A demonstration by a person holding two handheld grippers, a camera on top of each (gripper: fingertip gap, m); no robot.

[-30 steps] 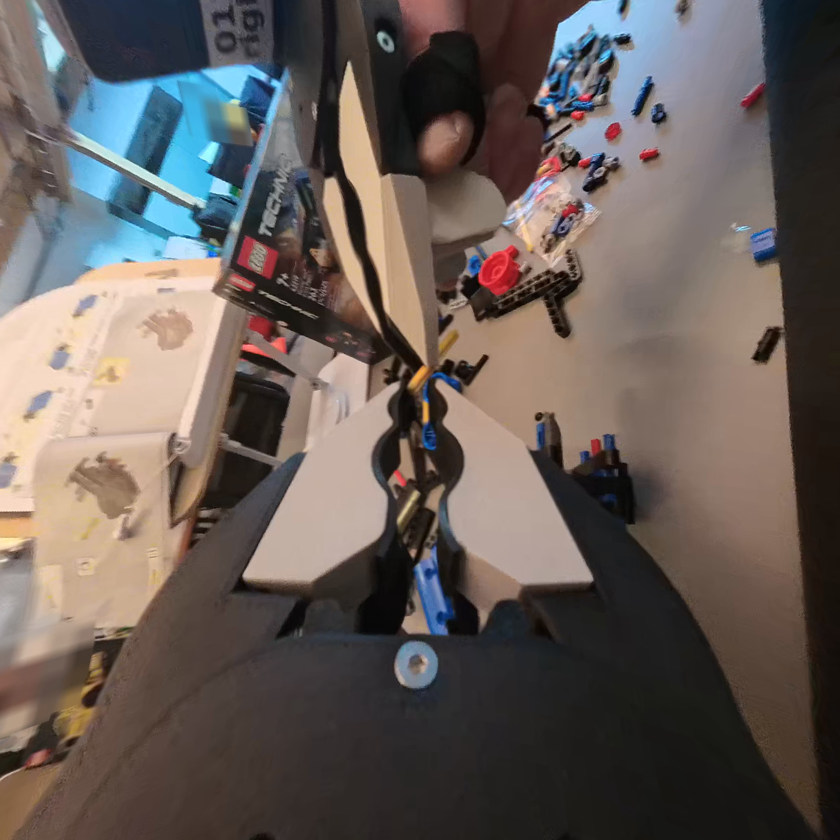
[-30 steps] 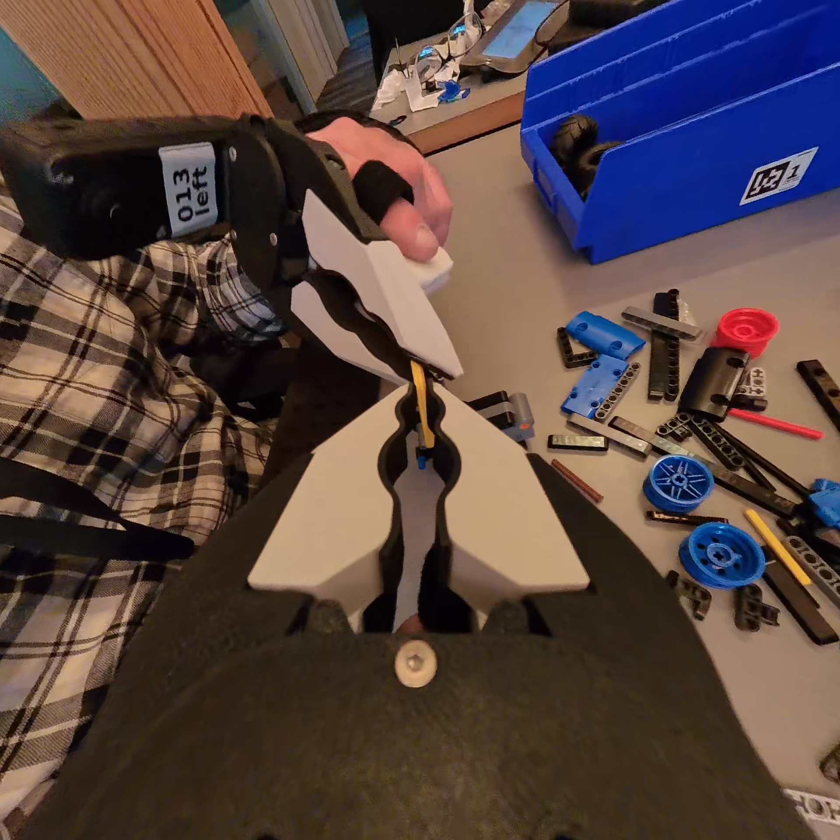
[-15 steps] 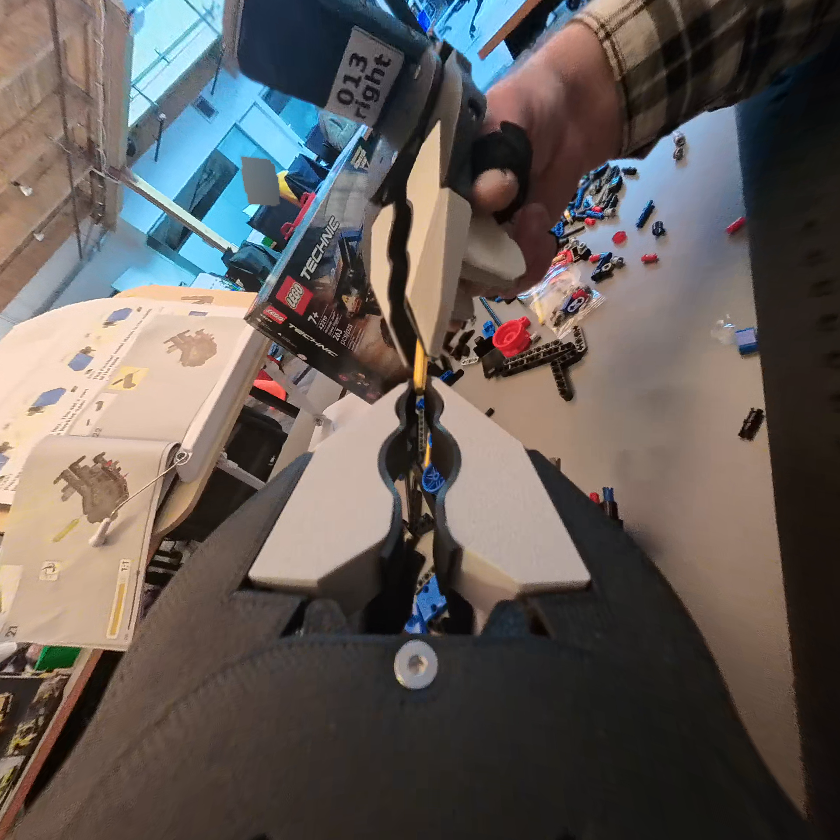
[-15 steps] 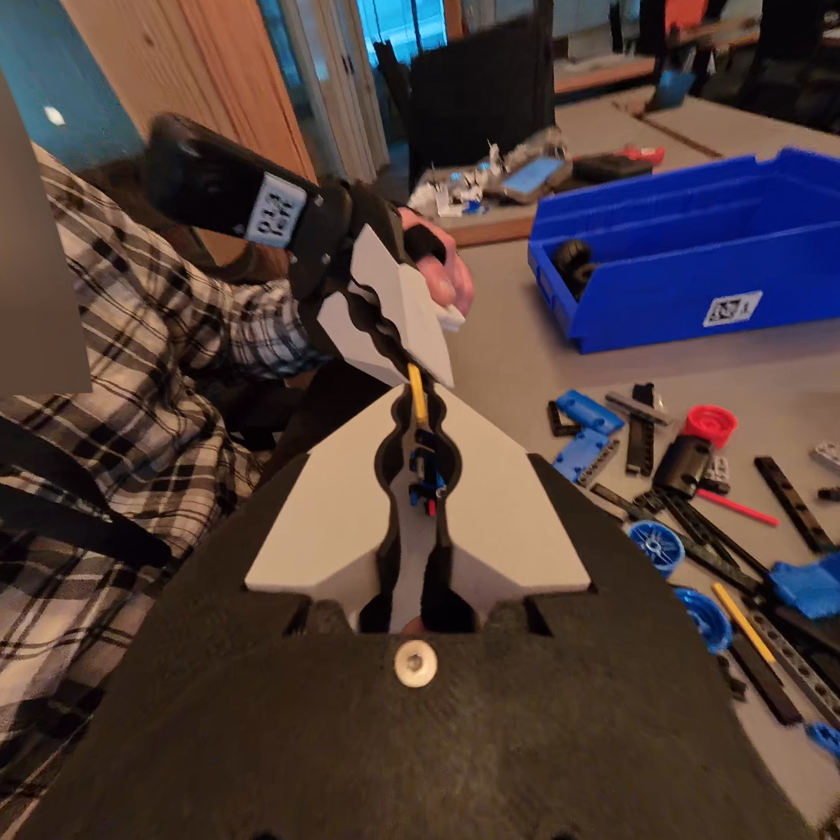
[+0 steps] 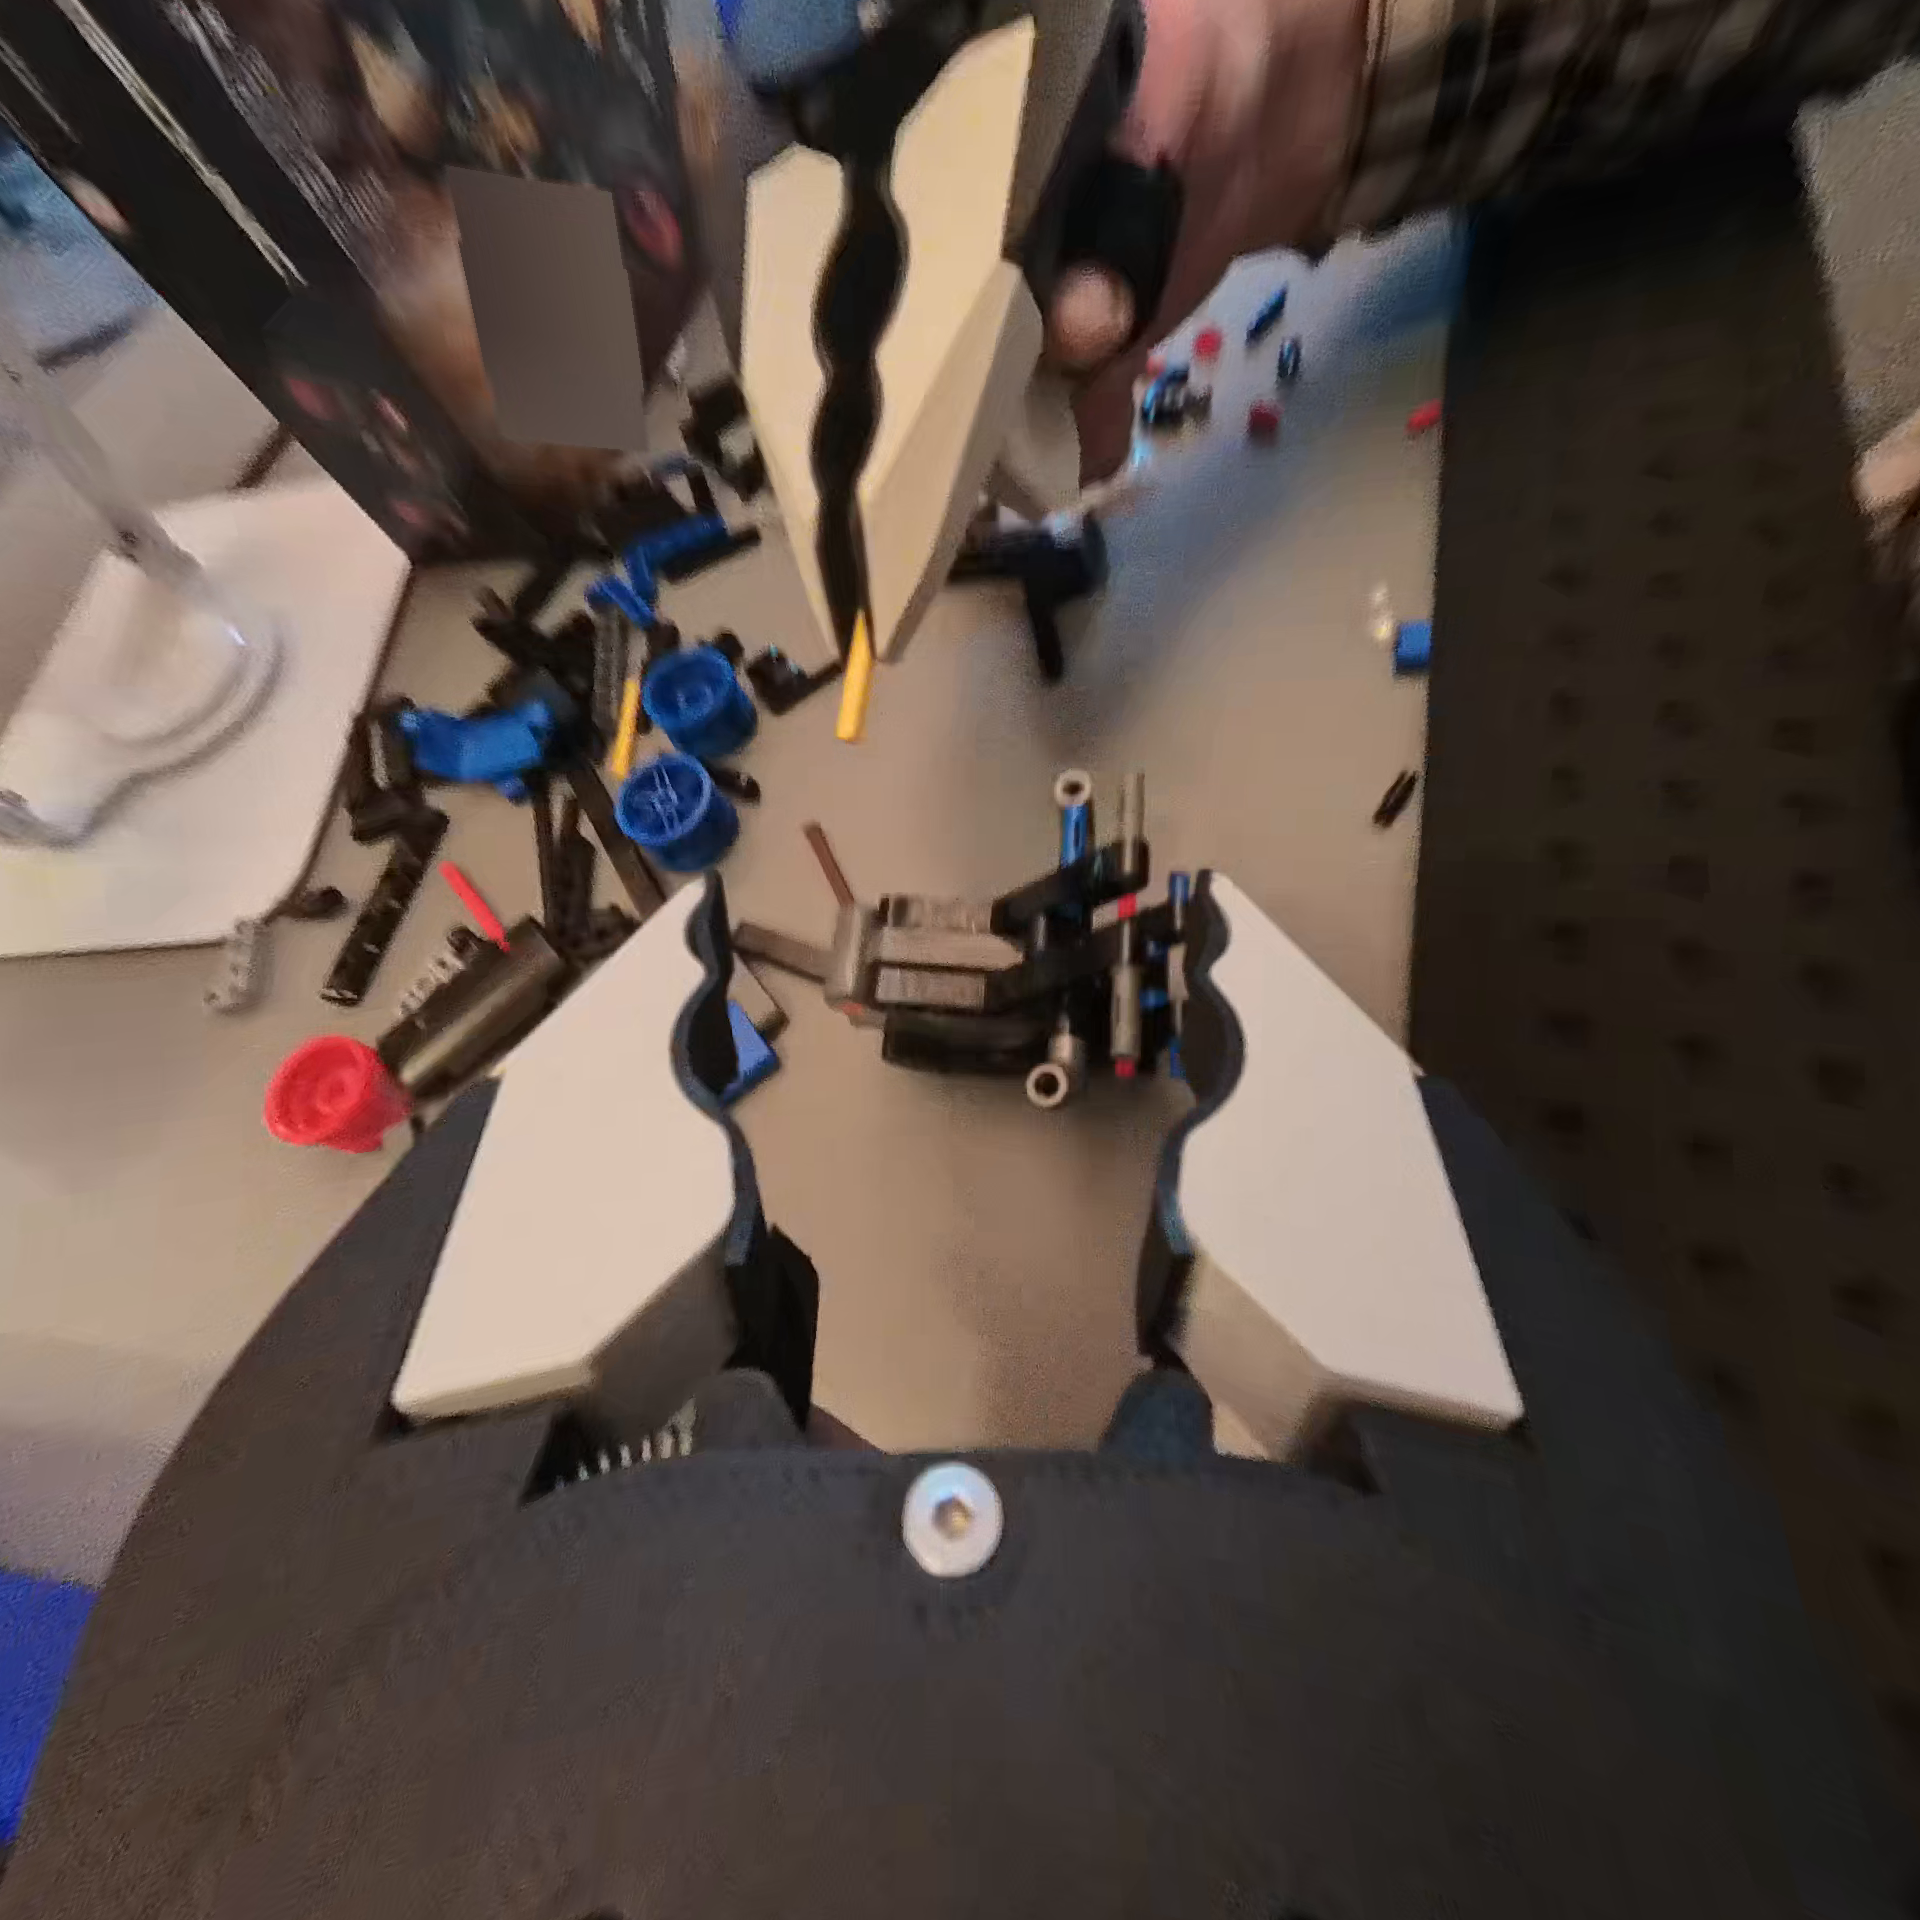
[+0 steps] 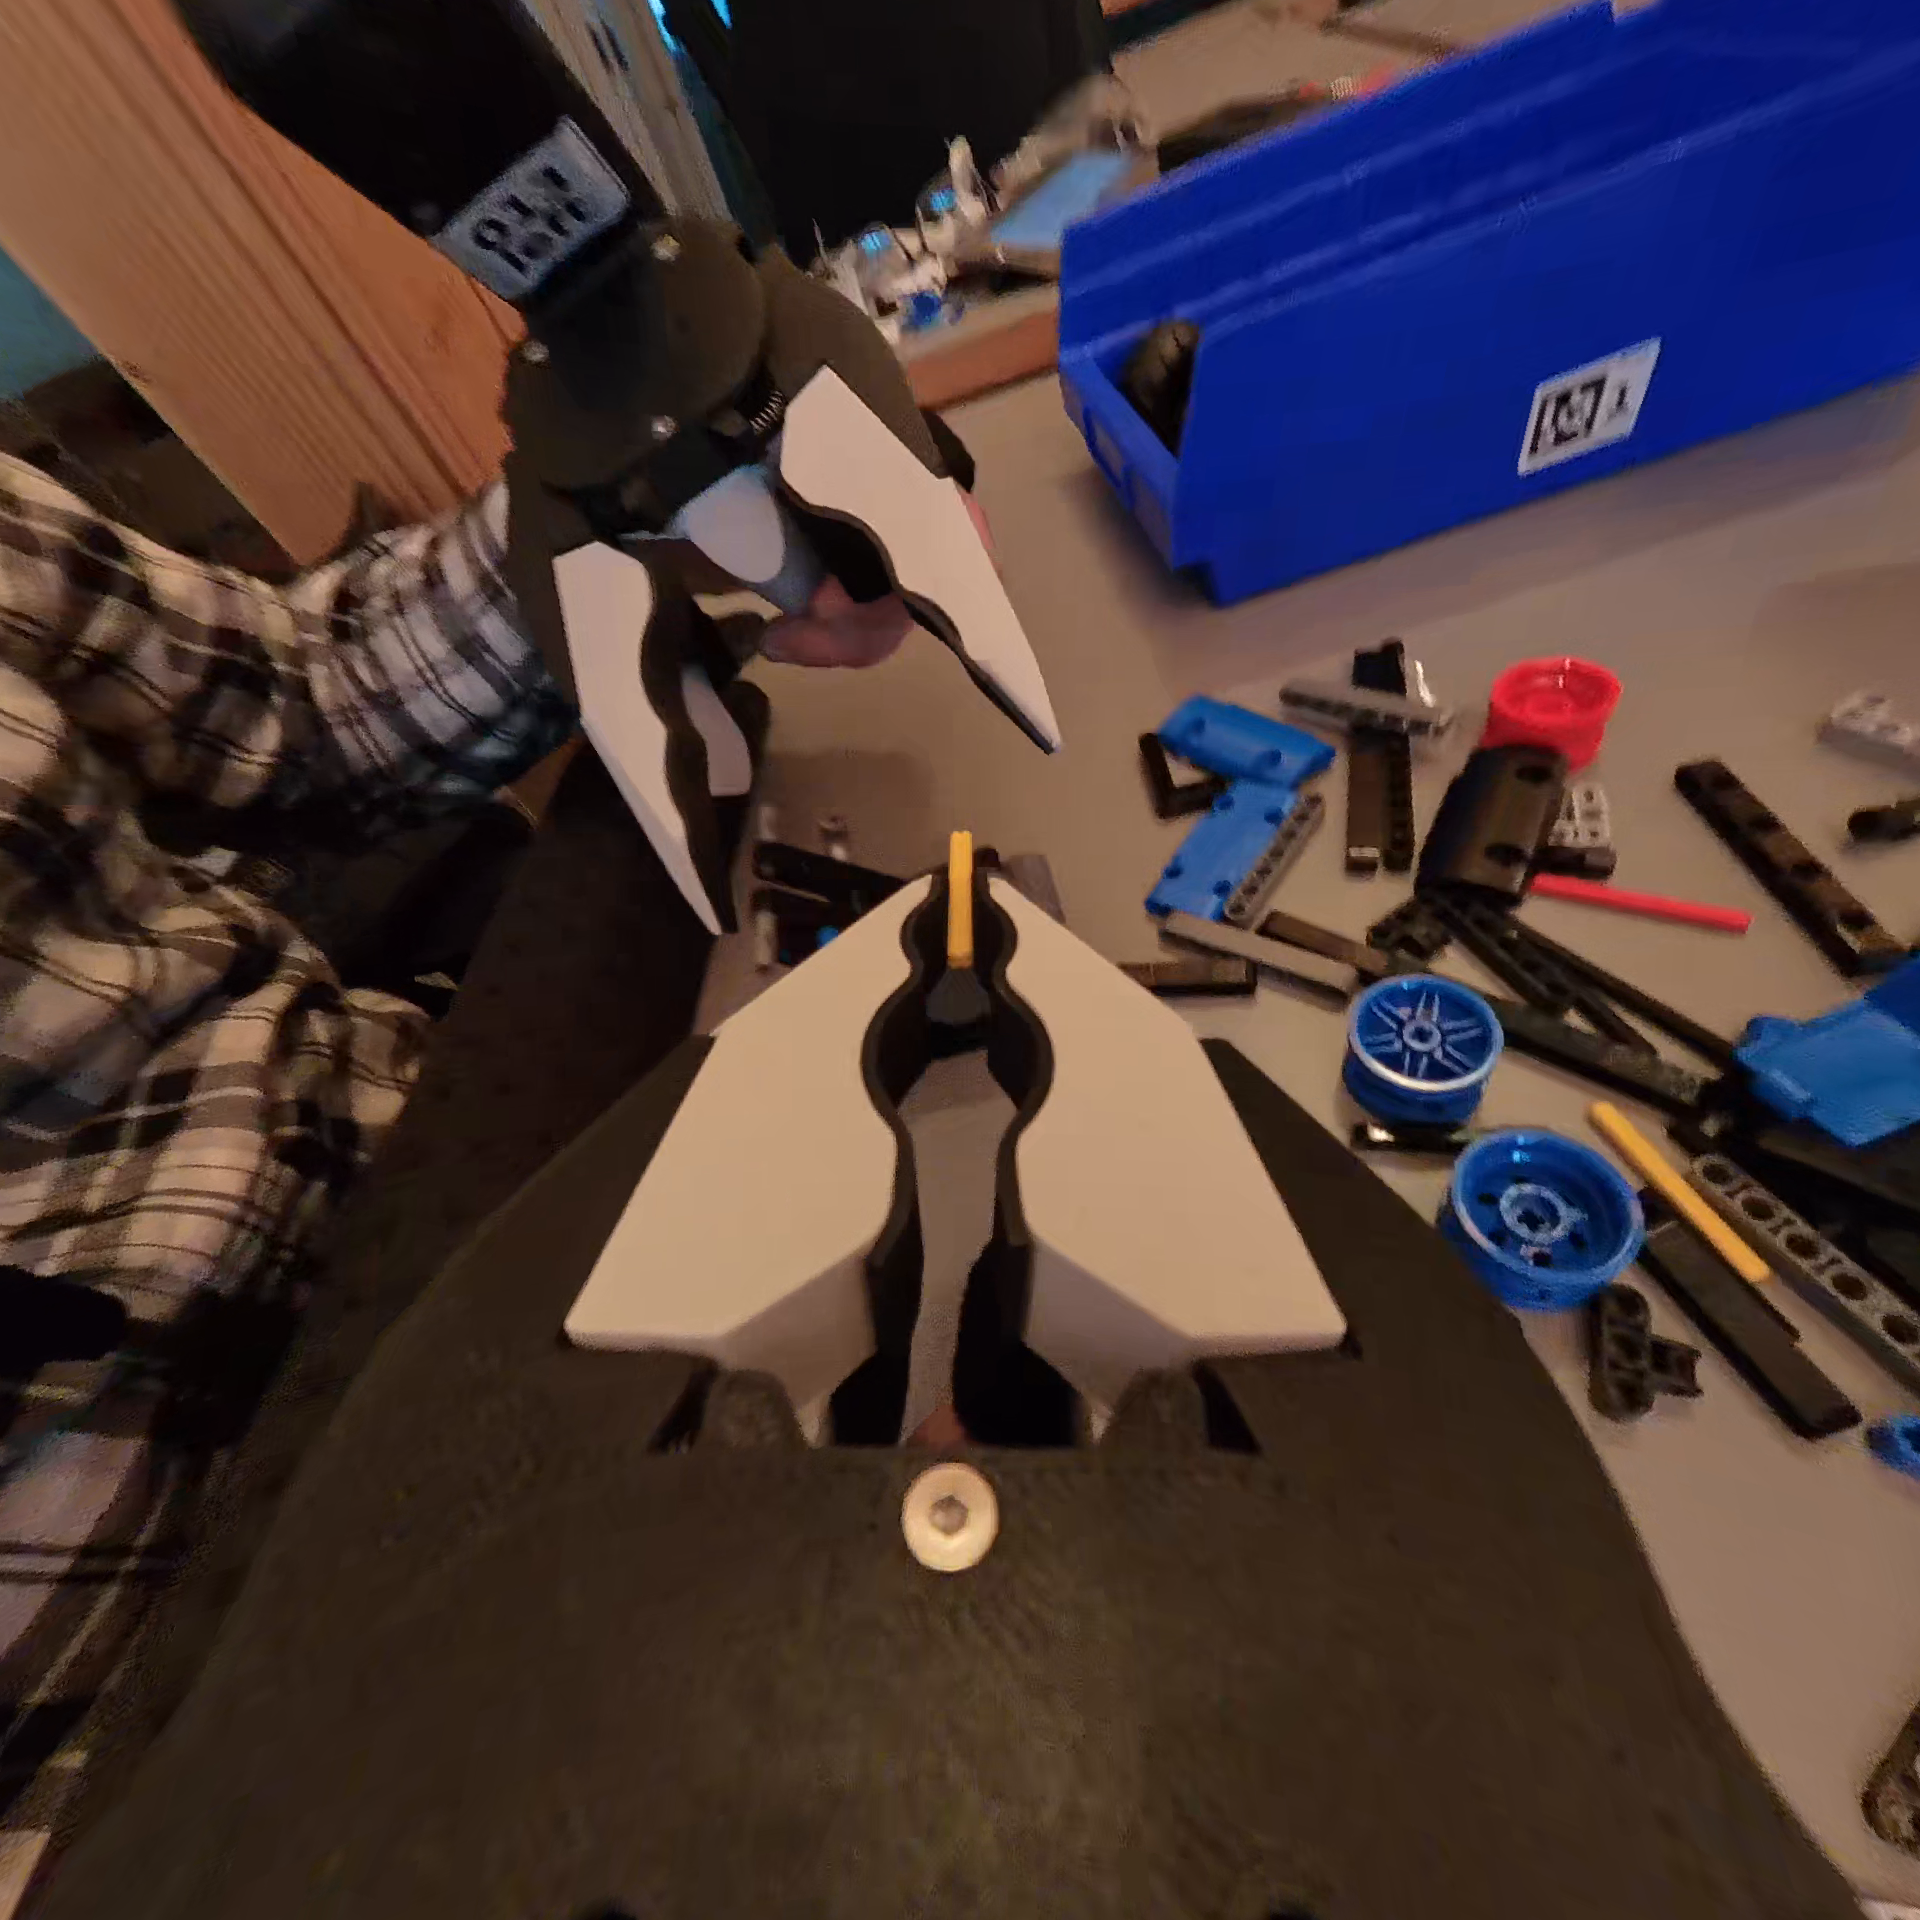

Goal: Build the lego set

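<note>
**Axle in hand, sub-assembly on the table**

My right gripper (image 6: 961, 883) is clamped on the yellow axle (image 6: 960, 906). My left gripper (image 5: 956, 914) is spread wide and empty, hanging over the black-and-blue sub-assembly (image 5: 1029, 977) lying on the grey table (image 5: 935, 1226). I judge this a fitting step: next I must close the left on that assembly, then line the axle up with its hole.

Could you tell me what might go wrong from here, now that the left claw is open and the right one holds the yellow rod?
The right claw pinches the yellow rod only at its tips, so it could twist or slip out. The left claw is open around the half-built model on the table; closing carelessly might knock off protruding pins. A dropped rod could get lost among the loose pieces.
</note>
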